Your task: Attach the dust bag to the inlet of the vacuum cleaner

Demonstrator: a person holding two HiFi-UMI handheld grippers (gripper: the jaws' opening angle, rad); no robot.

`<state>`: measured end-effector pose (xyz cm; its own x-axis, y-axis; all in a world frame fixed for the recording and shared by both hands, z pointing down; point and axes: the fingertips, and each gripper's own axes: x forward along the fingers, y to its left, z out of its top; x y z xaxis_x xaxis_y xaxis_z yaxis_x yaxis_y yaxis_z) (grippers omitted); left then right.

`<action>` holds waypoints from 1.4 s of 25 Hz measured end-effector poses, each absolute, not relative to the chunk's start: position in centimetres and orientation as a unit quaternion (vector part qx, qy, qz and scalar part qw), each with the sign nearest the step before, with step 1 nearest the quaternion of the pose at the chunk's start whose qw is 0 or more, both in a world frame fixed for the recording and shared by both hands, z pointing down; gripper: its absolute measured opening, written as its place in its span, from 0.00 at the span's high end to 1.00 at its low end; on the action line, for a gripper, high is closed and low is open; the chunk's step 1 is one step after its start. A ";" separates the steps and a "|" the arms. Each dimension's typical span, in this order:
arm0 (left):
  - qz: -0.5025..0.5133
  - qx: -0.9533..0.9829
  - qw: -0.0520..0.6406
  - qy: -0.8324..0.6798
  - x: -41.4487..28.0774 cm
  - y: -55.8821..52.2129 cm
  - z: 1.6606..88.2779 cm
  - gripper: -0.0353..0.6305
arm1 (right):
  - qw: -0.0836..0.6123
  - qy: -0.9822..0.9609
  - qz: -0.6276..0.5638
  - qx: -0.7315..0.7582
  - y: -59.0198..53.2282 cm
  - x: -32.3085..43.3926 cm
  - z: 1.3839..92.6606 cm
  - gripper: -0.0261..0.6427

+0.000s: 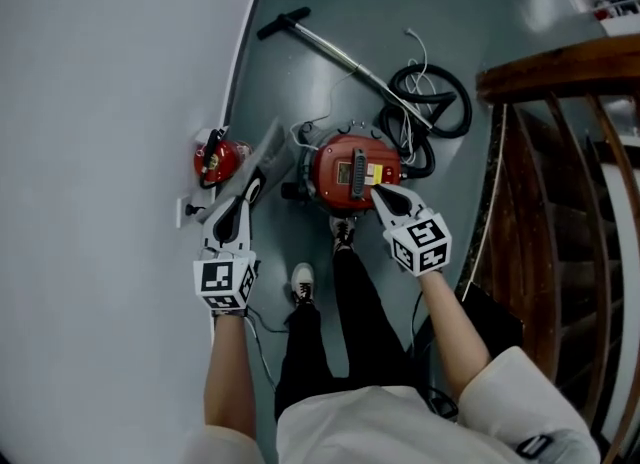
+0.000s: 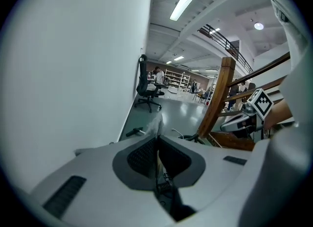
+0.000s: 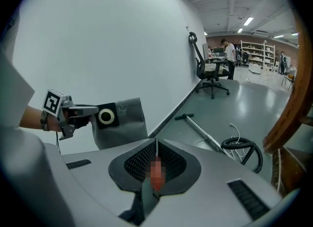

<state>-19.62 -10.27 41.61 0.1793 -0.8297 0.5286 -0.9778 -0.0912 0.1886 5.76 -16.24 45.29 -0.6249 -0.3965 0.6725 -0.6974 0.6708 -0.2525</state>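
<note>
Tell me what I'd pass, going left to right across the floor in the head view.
small red object by the wall → grey dust bag → red vacuum cleaner → black hose coil → wooden railing

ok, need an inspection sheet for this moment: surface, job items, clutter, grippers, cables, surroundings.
surface: grey-green floor, glossy.
job's things: grey dust bag, collar ring visible, not yet attached; red vacuum cleaner standing by the person's feet.
clutter: small red object by the wall, unidentified; wand; coiled black hose.
grippers: left gripper, fingers shut on the dust bag's edge; right gripper, fingers shut, nothing held, above the vacuum cleaner.
cables: white cable loose beside the hose.
surroundings: white wall on the left, wooden stair rail on the right, office chair far off.
</note>
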 end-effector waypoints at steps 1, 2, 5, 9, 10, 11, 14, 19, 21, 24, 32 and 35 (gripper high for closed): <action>0.142 0.720 0.259 -0.628 -19.8 -10.4 42.6 0.91 | 0.296 -0.863 0.258 0.318 -16.4 5.8 46.2 0.92; 0.140 0.715 0.263 -0.632 -19.9 -10.3 43.5 0.91 | 0.297 -0.861 0.261 0.319 -16.5 5.9 47.1 0.92; 0.135 0.699 0.278 -0.645 -20.4 -9.9 46.2 0.91 | 0.299 -0.860 0.268 0.316 -16.6 6.2 49.2 0.92; 0.131 0.686 0.294 -0.653 -20.6 -9.4 49.3 0.91 | 0.308 -0.861 0.269 0.301 -16.7 6.5 51.6 0.92; 0.131 0.683 0.298 -0.654 -20.6 -9.3 50.2 0.91 | 0.310 -0.862 0.272 0.296 -16.7 6.5 52.3 0.92; 0.131 0.681 0.302 -0.654 -20.7 -9.2 51.0 0.91 | 0.312 -0.862 0.276 0.290 -16.7 6.5 53.0 0.92; 0.128 0.674 0.319 -0.653 -20.4 -8.9 53.4 0.91 | 0.326 -0.861 0.280 0.272 -16.5 6.4 54.8 0.91; 0.125 0.668 0.344 -0.647 -20.3 -9.0 57.0 0.91 | 0.326 -0.859 0.285 0.274 -17.4 6.5 57.3 0.91; 0.122 0.663 0.352 -0.650 -20.7 -9.1 58.2 0.91 | 0.323 -0.856 0.295 0.275 -17.4 6.5 58.3 0.91; 0.121 0.657 0.365 -0.649 -20.7 -9.2 59.7 0.91 | 0.329 -0.852 0.299 0.276 -17.3 7.0 59.5 0.90; 0.136 0.656 0.380 -0.637 -20.1 -8.9 63.3 0.91 | 0.345 -0.842 0.313 0.273 -17.5 7.6 62.4 0.77; 0.134 0.660 0.385 -0.631 -19.6 -8.4 64.7 0.91 | 0.333 -0.833 0.329 0.295 -18.0 8.2 63.7 0.70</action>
